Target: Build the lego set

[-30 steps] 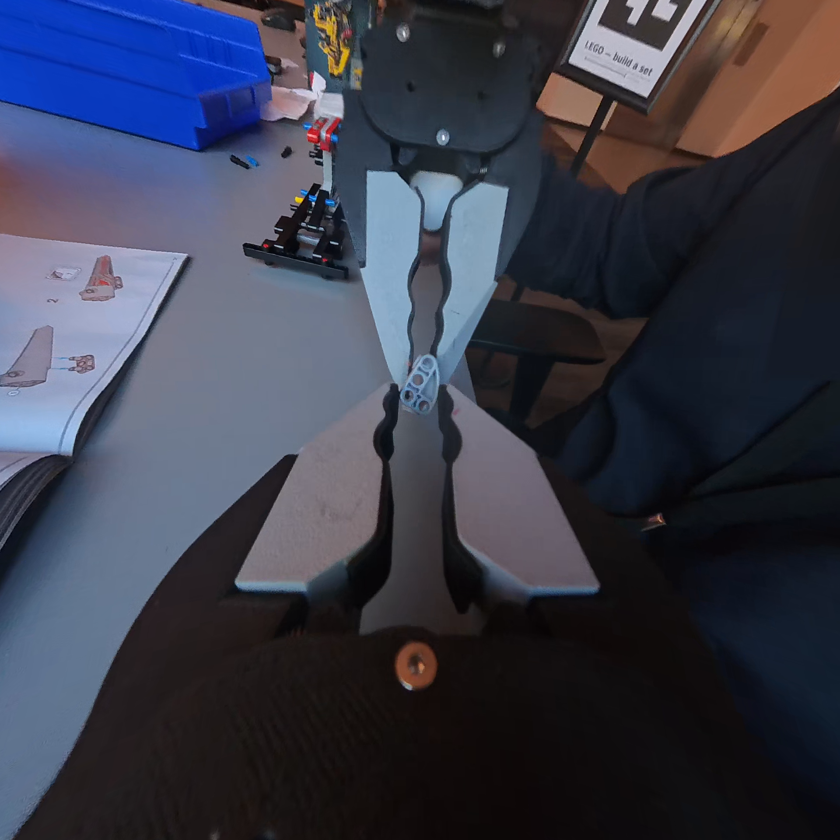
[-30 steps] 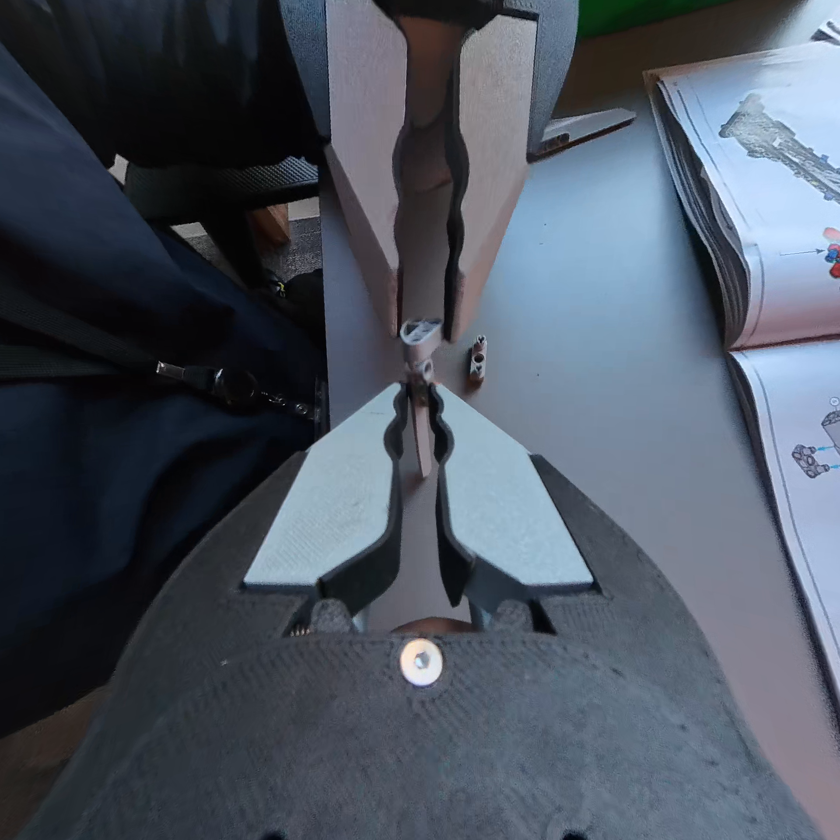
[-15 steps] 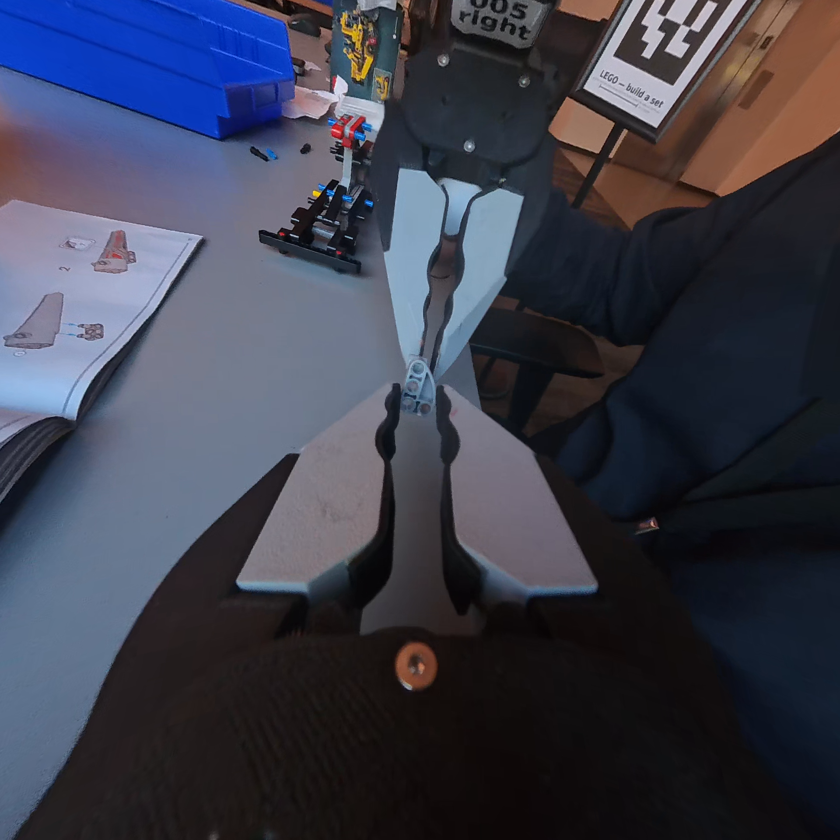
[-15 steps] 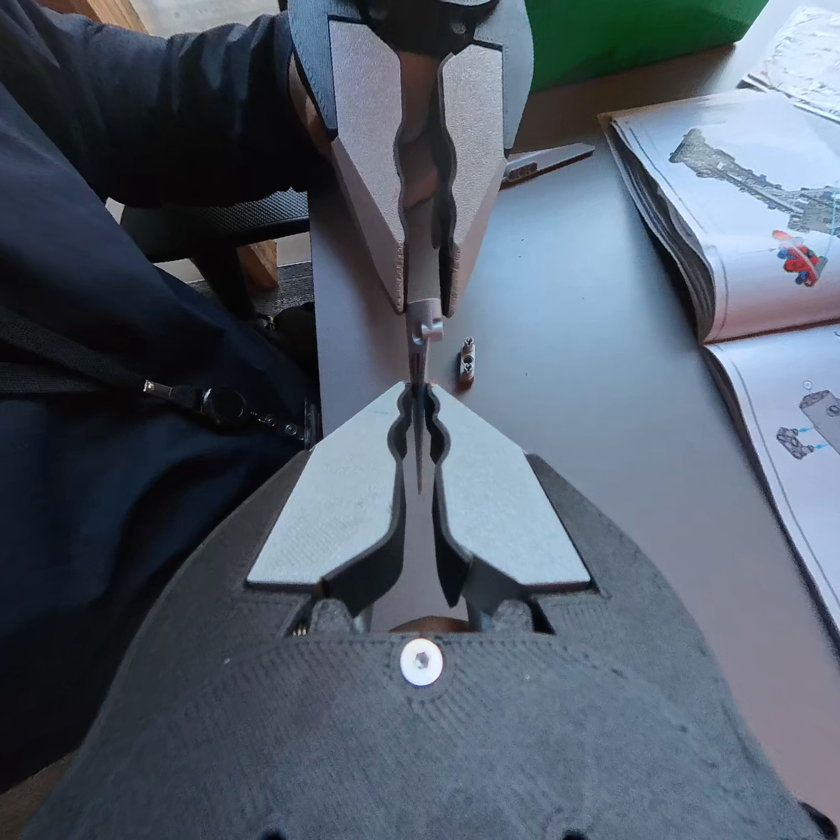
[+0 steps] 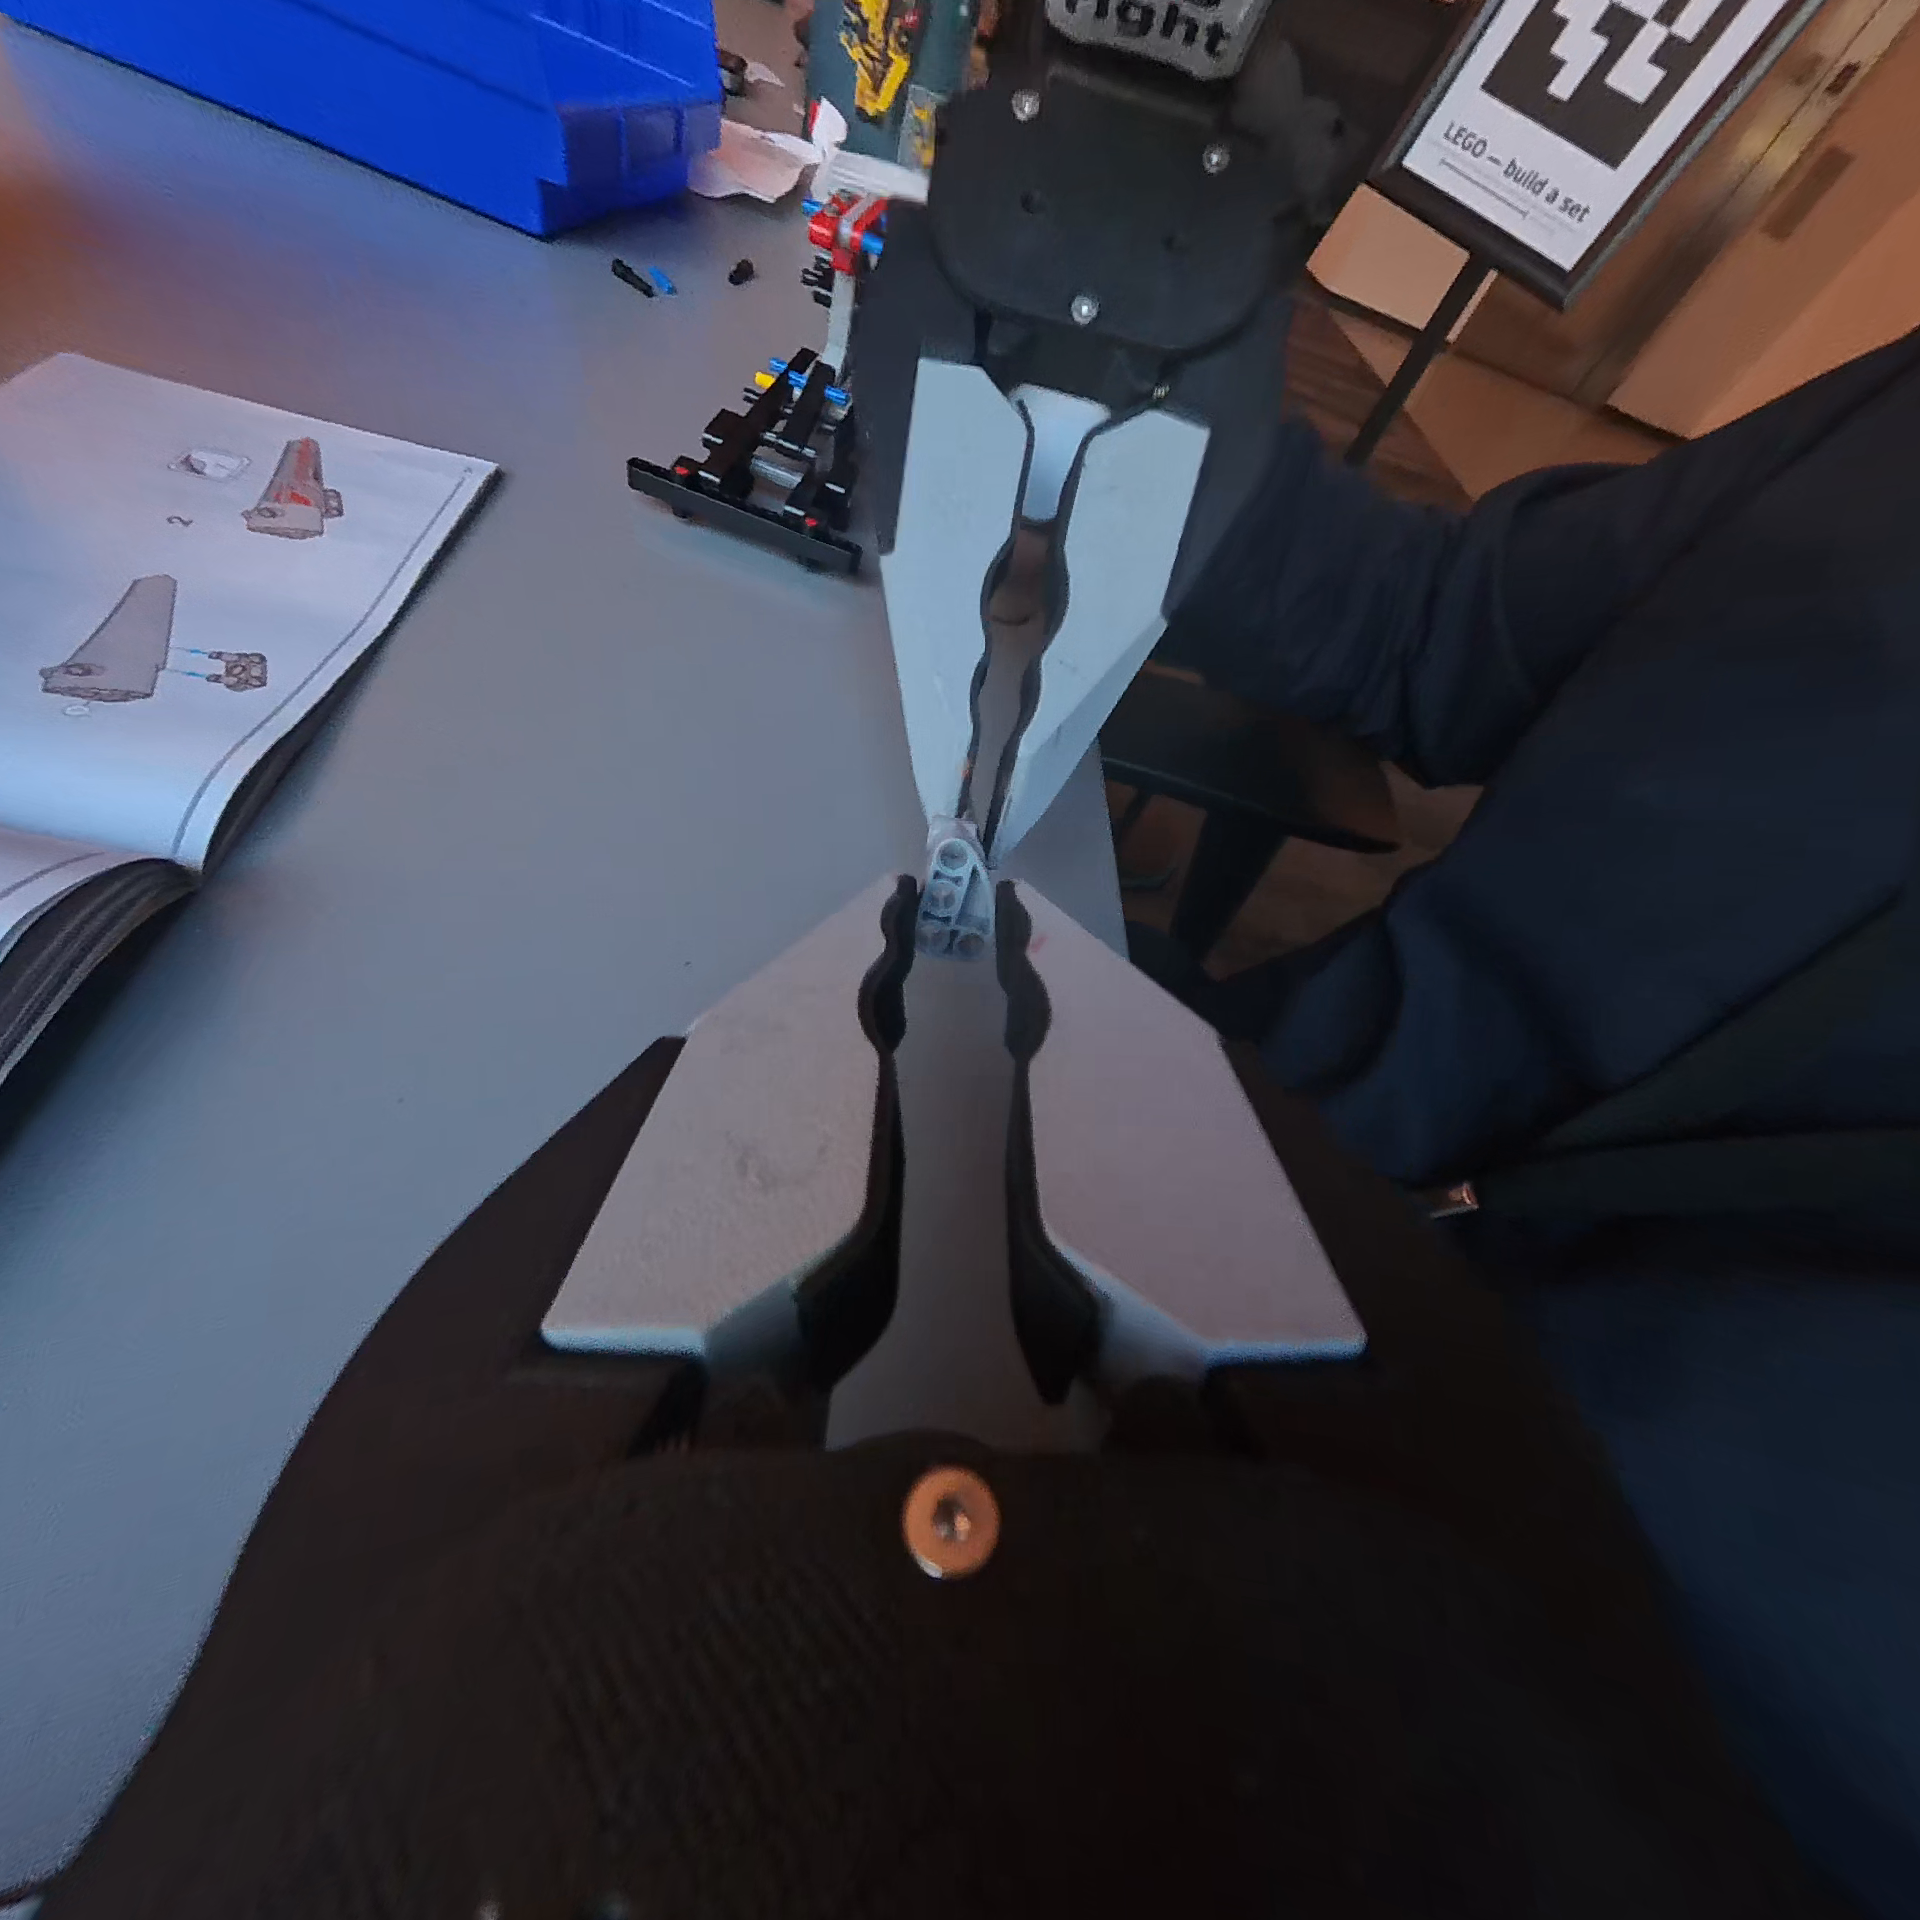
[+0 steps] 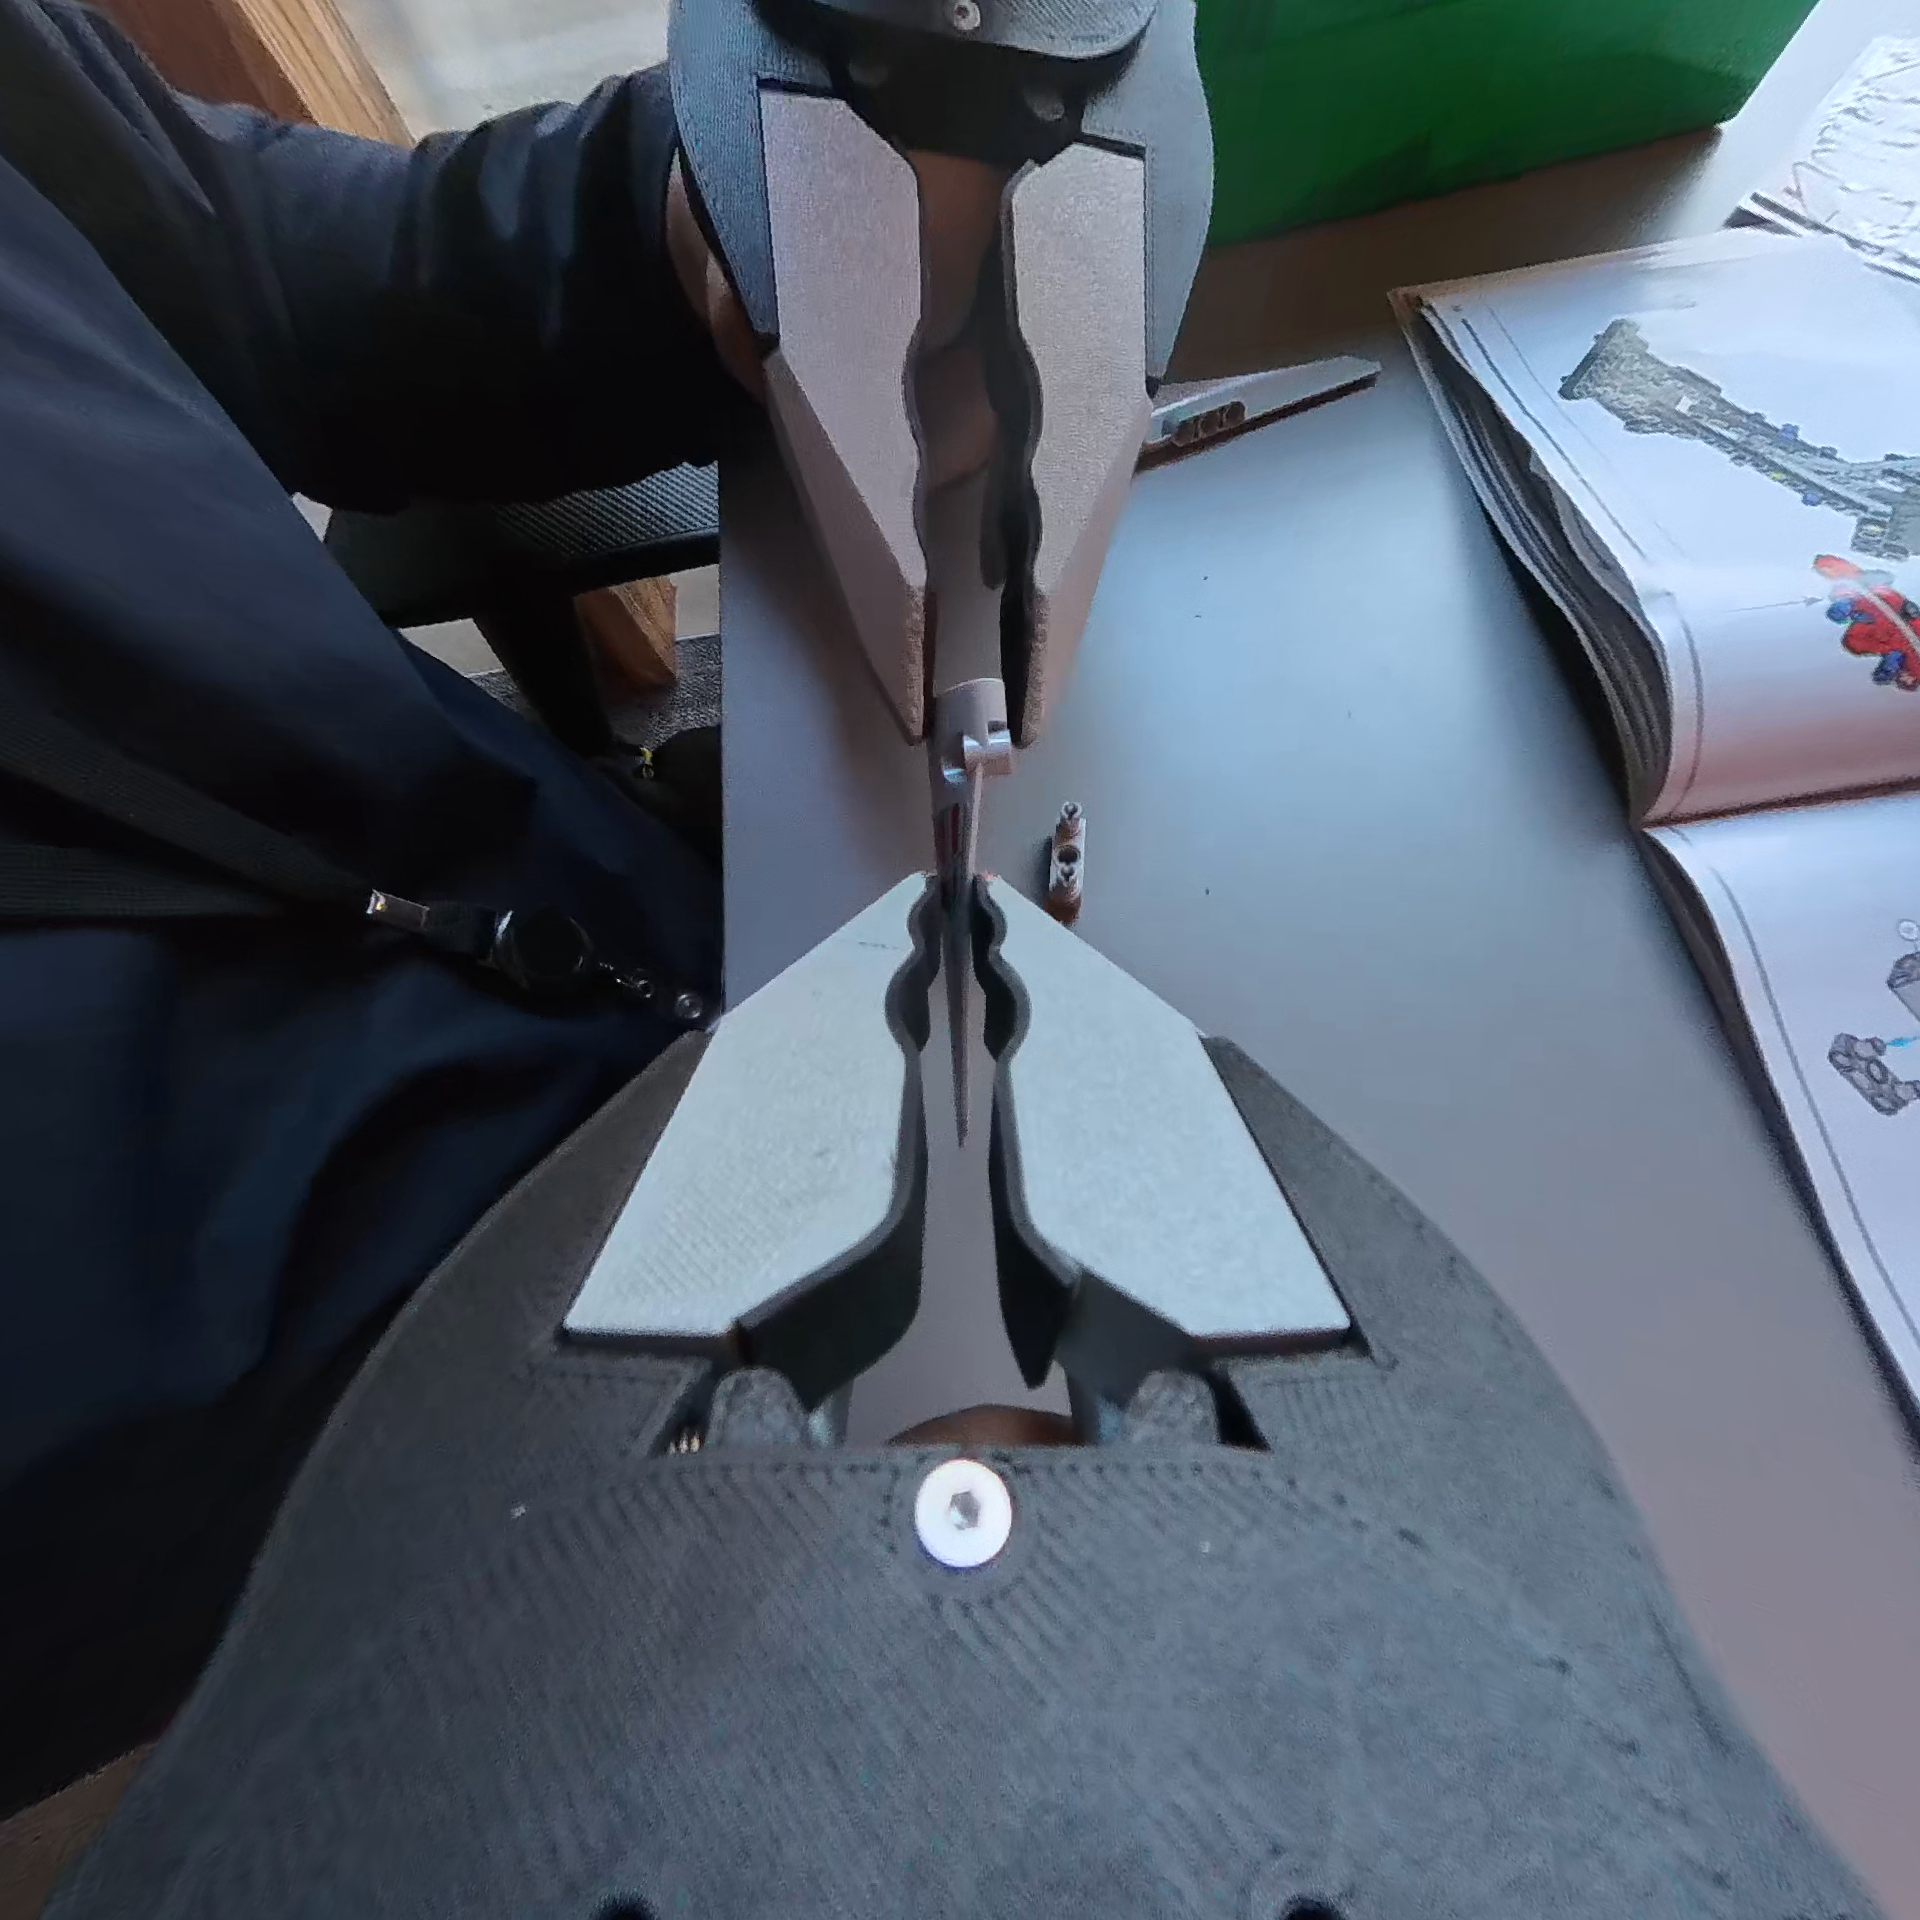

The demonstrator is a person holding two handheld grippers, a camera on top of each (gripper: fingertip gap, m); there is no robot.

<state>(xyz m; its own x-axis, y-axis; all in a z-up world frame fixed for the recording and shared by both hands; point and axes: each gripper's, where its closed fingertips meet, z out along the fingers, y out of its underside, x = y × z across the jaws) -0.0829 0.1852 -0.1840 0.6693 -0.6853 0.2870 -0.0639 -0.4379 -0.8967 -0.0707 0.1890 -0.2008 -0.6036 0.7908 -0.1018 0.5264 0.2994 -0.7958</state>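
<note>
In the left wrist view my left gripper [image 5: 951,896] is shut on a small light grey triangular connector [image 5: 953,868] with round holes. My right gripper [image 5: 982,816] faces it tip to tip. In the right wrist view my right gripper [image 6: 956,883] is shut on a thin grey panel piece [image 6: 958,997] seen edge-on, running back between its fingers. The panel's front end meets the connector [image 6: 971,743] held by the left gripper [image 6: 971,722]. Both pieces hang above the near edge of the grey table [image 6: 1299,727].
A small grey connector [image 6: 1068,852] lies just right of my right fingertips. A long grey panel [image 6: 1247,400], a green box [image 6: 1455,104] and an open instruction booklet [image 6: 1714,520] lie beyond. A black partial build [image 5: 769,457] and blue bin [image 5: 416,94] stand farther off. A person's dark sleeve [image 5: 1558,675] is alongside. Both grippers' tips are close together, under 4 cm apart.
The right gripper has rolled, so its panel now shows edge-on instead of flat. The connector has turned from tilted to upright and sits tight against the panel's end.
</note>
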